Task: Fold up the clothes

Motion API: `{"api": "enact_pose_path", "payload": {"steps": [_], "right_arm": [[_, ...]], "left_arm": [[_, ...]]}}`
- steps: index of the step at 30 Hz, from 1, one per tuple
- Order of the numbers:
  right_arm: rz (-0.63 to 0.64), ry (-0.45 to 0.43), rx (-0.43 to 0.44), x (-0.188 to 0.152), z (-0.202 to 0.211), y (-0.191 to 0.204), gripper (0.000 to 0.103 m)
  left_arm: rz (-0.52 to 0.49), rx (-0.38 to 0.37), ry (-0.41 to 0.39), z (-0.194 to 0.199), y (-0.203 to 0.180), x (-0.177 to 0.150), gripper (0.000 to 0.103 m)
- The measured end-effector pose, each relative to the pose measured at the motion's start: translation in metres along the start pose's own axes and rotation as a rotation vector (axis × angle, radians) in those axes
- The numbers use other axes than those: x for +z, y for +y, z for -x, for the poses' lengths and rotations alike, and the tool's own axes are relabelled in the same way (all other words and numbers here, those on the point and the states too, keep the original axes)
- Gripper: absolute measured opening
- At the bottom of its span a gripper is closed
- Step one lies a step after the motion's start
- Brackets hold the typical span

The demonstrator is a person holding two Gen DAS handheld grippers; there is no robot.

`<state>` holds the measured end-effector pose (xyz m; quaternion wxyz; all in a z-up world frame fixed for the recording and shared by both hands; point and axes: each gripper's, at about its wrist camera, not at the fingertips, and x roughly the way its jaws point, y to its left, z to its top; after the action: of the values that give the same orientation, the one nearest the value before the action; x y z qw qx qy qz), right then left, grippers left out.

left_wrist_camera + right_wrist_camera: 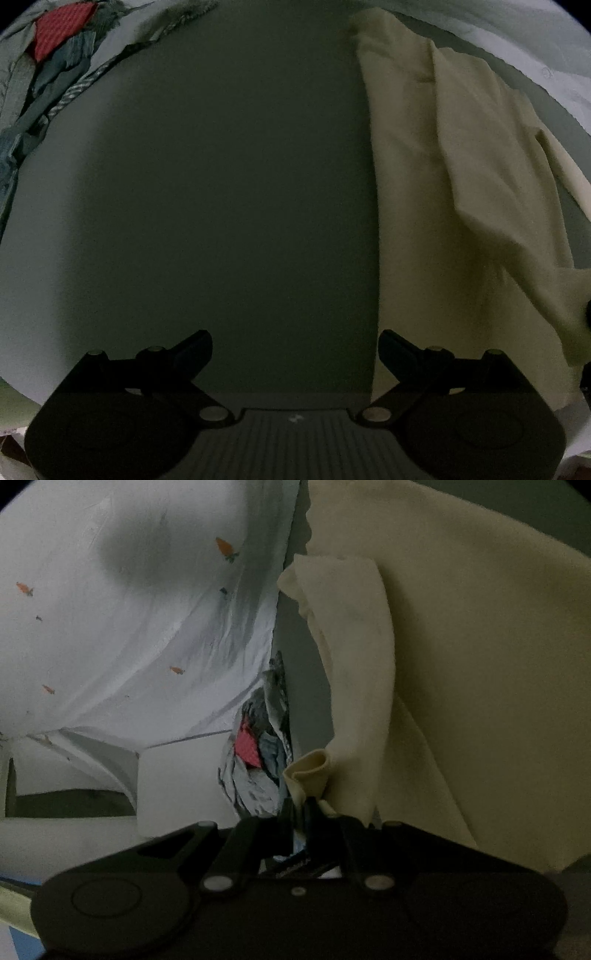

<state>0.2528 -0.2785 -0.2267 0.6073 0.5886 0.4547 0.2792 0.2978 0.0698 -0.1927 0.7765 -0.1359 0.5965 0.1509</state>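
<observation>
A cream garment (454, 192) lies on a dark grey-green surface (229, 192), at the right of the left wrist view. My left gripper (295, 350) is open and empty, low over the bare surface just left of the garment's straight edge. My right gripper (301, 805) is shut on a bunched fold of the cream garment (461, 664), which drapes up and to the right from the pinch. A narrow flap of it hangs folded over in the middle of the right wrist view.
A heap of other clothes (55, 55), red, blue-grey and striped, lies at the far left edge of the surface; it also shows in the right wrist view (255, 760). A white sheet with small orange prints (129, 627) covers the area beyond the surface.
</observation>
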Motion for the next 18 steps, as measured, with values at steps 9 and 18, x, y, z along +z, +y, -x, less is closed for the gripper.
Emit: {"api": "enact_pose_path", "payload": {"steps": [9,18], "right_arm": [[-0.043,0.007,-0.086,-0.025,0.015,-0.025,0.006],[-0.094,0.027,-0.162,-0.039,0.014,-0.048,0.006]], "left_arm": [[-0.036,-0.012,0.024,0.001,0.005,-0.018,0.096],[-0.048,-0.001,0.060,-0.004,0.010,-0.034,0.096]]}}
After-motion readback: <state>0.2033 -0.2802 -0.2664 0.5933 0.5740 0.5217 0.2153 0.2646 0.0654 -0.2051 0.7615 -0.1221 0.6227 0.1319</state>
